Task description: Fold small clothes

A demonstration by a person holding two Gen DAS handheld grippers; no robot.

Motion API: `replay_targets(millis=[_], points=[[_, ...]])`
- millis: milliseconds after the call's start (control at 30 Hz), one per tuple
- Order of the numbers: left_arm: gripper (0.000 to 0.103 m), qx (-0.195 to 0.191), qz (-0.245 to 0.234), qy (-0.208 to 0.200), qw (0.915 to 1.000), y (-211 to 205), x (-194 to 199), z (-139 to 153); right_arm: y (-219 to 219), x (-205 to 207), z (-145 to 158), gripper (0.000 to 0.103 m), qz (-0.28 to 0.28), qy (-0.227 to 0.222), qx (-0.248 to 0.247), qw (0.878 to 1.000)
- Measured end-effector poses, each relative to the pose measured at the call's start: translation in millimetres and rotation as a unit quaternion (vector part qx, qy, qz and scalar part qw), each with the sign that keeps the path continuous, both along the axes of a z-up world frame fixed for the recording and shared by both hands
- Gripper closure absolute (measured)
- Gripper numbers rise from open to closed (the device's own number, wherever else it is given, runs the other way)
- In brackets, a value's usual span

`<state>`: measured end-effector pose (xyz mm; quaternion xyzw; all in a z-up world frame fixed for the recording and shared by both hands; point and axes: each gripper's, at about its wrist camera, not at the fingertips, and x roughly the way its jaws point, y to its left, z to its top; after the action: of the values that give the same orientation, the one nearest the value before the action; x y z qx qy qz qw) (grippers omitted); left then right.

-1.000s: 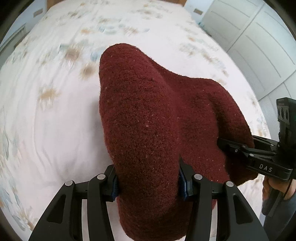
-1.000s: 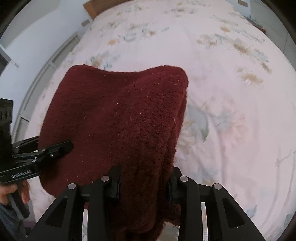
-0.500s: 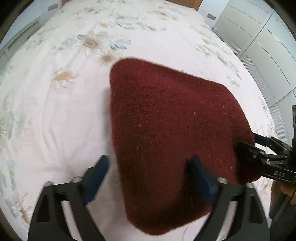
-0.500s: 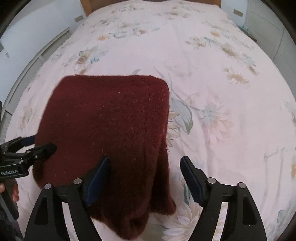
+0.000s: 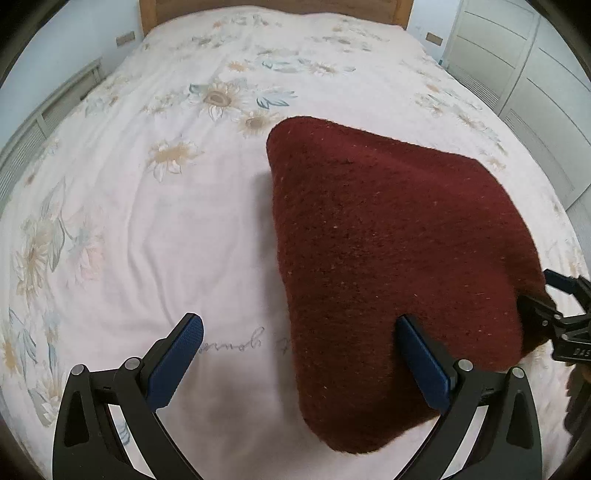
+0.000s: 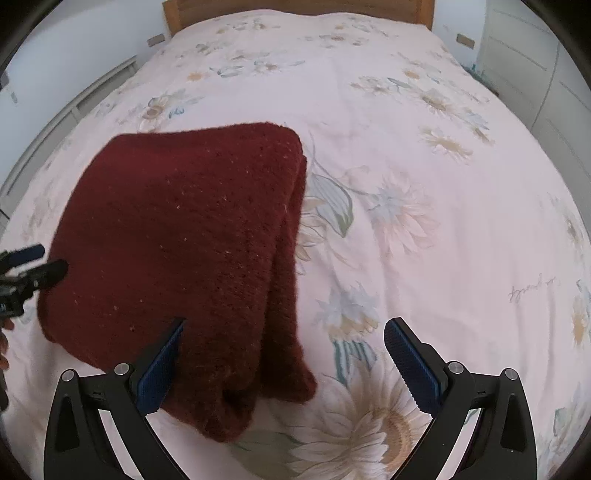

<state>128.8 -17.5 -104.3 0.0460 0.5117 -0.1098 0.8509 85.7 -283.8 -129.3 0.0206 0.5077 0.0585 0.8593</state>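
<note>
A dark red knitted garment (image 5: pixel 388 258) lies folded on the bed; it also shows in the right wrist view (image 6: pixel 184 258). My left gripper (image 5: pixel 301 365) is open and empty, just in front of the garment's near left corner, with its right finger over the cloth. My right gripper (image 6: pixel 282 365) is open and empty, straddling the garment's near right corner. Each gripper shows at the edge of the other's view, the right one (image 5: pixel 565 317) and the left one (image 6: pixel 26 269), both beside the garment.
The bed (image 5: pixel 166 221) has a pale pink cover with a flower print (image 6: pixel 406 214). A wooden headboard (image 6: pixel 295 7) stands at the far end. White wardrobe doors (image 5: pixel 535 74) stand on the right, a white panel on the left.
Both grippers have opened and let go of the red garment, which has dropped flat on the bed. Both have drawn back towards me.
</note>
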Motion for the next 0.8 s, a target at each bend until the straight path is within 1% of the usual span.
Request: replay_targets(millis=[67, 100, 133, 233, 300, 400, 500, 633, 700, 800], points=[[0.000, 0.008, 0.002, -0.003, 1.0000, 4, 1, -7, -2, -1, -8, 0.000, -0.006, 0.000, 0.012, 1.000], [0.000, 0.006, 0.004, -0.006, 1.0000, 2, -7, -8, -4, -2, -12, 0.000, -0.013, 0.001, 0.020, 1.000], [0.000, 0.006, 0.004, -0.009, 0.9999, 2, -6, -9, -5, -2, -14, 0.000, -0.017, 0.001, 0.027, 0.999], [0.000, 0.009, 0.008, -0.014, 0.9998, 1, -4, -5, -7, -6, -9, 0.000, -0.029, 0.002, 0.040, 0.999], [0.001, 0.005, 0.020, -0.012, 0.9997, 2, -5, 5, -8, -11, 3, 0.000, -0.035, -0.005, 0.046, 0.998], [0.001, 0.008, 0.027, -0.022, 0.9994, 3, -16, 28, -10, -24, 30, 0.000, -0.035, -0.024, 0.037, 0.998], [0.001, 0.001, 0.026, -0.034, 0.9991, 6, -31, 53, -13, -38, 53, 0.000, -0.033, -0.038, 0.027, 0.998], [0.001, 0.020, 0.030, -0.051, 0.9981, 11, -53, 81, -21, -63, 85, 0.000, -0.036, -0.060, 0.002, 0.998], [0.001, 0.021, 0.028, -0.049, 0.9982, 16, -64, 91, -26, -79, 101, 0.000, -0.039, -0.069, -0.006, 0.997], [0.001, 0.017, 0.033, -0.050, 0.9981, 26, -79, 101, -33, -100, 115, 0.000, -0.044, -0.079, -0.016, 0.996]])
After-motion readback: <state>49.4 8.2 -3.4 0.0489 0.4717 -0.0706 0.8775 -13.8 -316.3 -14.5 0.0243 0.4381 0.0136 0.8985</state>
